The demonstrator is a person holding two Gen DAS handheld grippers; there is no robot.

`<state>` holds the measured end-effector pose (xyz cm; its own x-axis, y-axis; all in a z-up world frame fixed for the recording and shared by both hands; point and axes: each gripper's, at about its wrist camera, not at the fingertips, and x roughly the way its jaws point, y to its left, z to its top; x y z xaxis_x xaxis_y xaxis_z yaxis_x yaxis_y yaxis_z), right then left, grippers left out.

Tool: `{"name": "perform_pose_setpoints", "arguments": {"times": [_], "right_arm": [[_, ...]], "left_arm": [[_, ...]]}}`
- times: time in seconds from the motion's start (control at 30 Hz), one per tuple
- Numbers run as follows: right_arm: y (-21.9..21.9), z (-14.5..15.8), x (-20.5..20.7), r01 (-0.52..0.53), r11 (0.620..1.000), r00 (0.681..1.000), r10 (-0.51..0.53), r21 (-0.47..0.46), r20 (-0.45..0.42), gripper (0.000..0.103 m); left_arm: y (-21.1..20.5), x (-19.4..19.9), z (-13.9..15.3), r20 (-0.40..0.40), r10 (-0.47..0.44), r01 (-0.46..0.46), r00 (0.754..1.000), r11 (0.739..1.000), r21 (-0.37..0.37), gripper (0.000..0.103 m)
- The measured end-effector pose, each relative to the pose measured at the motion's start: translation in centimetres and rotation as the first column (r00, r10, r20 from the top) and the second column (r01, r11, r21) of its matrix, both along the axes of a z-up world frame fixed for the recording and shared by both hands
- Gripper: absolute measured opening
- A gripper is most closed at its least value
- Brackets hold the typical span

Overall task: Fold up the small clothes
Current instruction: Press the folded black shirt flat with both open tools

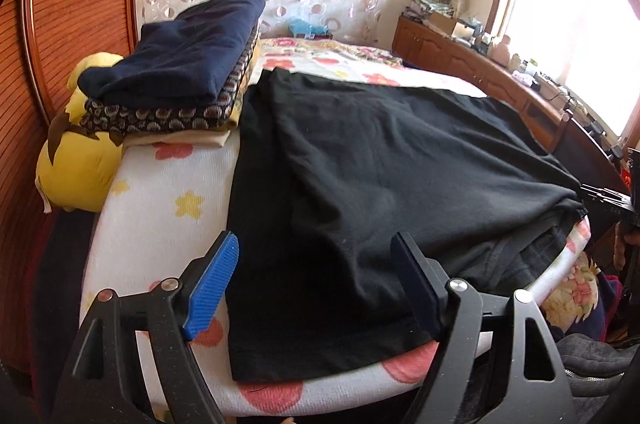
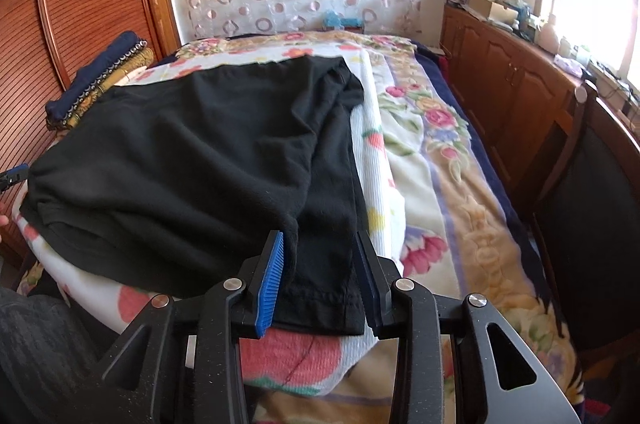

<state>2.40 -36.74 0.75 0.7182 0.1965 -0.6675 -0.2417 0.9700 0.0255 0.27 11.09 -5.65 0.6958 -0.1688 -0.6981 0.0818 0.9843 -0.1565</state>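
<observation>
A black garment (image 1: 380, 152) lies folded over on the flower-print bed cover (image 1: 160, 208), its hem toward me. My left gripper (image 1: 315, 238) stands open and wide over the near left corner, with the cloth lying loose between its blue-padded fingers (image 1: 212, 284). In the right wrist view the same black garment (image 2: 200, 152) reaches to the near right corner. There my right gripper (image 2: 320, 236) is open, narrower, the hem corner lying flat between its pads without being pinched. The tip of each gripper shows at the edge of the other's view.
A stack of folded clothes (image 1: 180, 64), navy on top, sits at the bed's far left beside a yellow plush toy (image 1: 80, 160). A wooden wardrobe (image 1: 80, 24) lines the left side. A cluttered wooden cabinet (image 2: 500, 72) and a dark chair (image 2: 600, 164) stand to the right.
</observation>
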Motion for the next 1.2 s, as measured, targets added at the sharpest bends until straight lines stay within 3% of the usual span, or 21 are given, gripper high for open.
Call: {"name": "perform_pose_setpoints", "arguments": {"times": [0.5,0.77,0.9,0.97,1.2], "right_arm": [[1.2,2.4,-0.7,-0.038,0.999,0.994,0.036,0.021,0.105,0.041],[3.5,1.4,0.1,-0.094,0.996,0.991,0.092,0.010,0.100,0.042],[5.1,1.1,1.0,-0.121,0.992,0.987,0.118,0.026,0.106,0.055],[5.9,0.7,1.5,-0.132,0.991,0.985,0.126,0.039,0.115,0.056],[8.5,-2.5,2.6,-0.152,0.988,0.985,0.153,-0.015,0.076,0.056]], "left_arm": [[1.1,0.9,-2.0,-0.065,0.041,-0.041,0.997,0.999,0.000,0.079],[1.2,0.8,-2.6,-0.073,0.047,-0.046,0.996,0.999,0.007,0.079],[1.1,0.9,-2.6,-0.069,0.048,-0.047,0.996,0.999,0.015,0.080],[1.0,1.0,-2.6,-0.066,0.049,-0.048,0.997,0.999,0.017,0.080],[1.0,1.0,-2.7,-0.062,0.047,-0.046,0.997,0.999,0.020,0.080]]}}
